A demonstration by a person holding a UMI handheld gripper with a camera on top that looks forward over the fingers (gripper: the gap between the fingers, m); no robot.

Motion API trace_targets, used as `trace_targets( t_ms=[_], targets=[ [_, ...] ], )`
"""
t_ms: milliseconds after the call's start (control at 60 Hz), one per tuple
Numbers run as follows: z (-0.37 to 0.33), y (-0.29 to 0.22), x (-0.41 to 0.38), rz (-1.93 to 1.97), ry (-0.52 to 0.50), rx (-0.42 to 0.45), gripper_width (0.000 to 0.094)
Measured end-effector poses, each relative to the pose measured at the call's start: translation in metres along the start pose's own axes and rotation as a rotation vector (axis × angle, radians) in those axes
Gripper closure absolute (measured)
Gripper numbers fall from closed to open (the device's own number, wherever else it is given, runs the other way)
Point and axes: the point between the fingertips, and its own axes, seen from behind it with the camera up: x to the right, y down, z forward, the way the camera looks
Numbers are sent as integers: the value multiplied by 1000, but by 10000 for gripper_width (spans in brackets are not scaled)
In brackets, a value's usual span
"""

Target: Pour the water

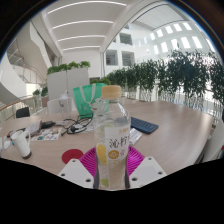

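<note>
Bright atrium, wooden tabletop [165, 120]; jaws clamp the capped bottle [113, 140] over a pink coaster [73, 156]. Risk: cap on blocks pouring, and tilting could loosen it.

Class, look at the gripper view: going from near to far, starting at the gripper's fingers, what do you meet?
Gripper, fingers closed on the bottle → red coaster on the table → dark tablet → green bag → hedge planters.
</note>
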Motion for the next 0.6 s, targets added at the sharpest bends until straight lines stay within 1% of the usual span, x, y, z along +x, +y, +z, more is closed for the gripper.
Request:
trace_targets(
  t_ms=[33,117,200,217,233,250,267,283,317,350,367,383,417,533,567,600],
  targets=[
    [-2,-10,-9,-1,-28,-10,590],
    [-3,-59,-35,-119,-58,26,596],
    [-10,-116,-70,-311,-80,87,591],
    [-7,-120,-78,-351,-78,101,592],
    [-8,-128,-85,-406,-74,109,592],
    [-9,-147,-91,-467,-75,109,591],
    [-8,-145,-102,-525,-65,121,592],
    [-8,-162,-110,-593,-67,119,592],
    [-5,-174,-129,-724,-67,131,593],
    [5,-169,-158,-870,-53,145,592],
    [-1,-177,-163,-947,-58,142,593],
    [8,-167,-180,-1019,-53,150,590],
    [3,-170,-197,-1170,-65,156,592],
    [19,-139,-256,-1671,-67,201,592],
    [18,-138,-263,-1802,-74,202,591],
    [29,-127,-274,-1903,-73,221,591]
  ],
)
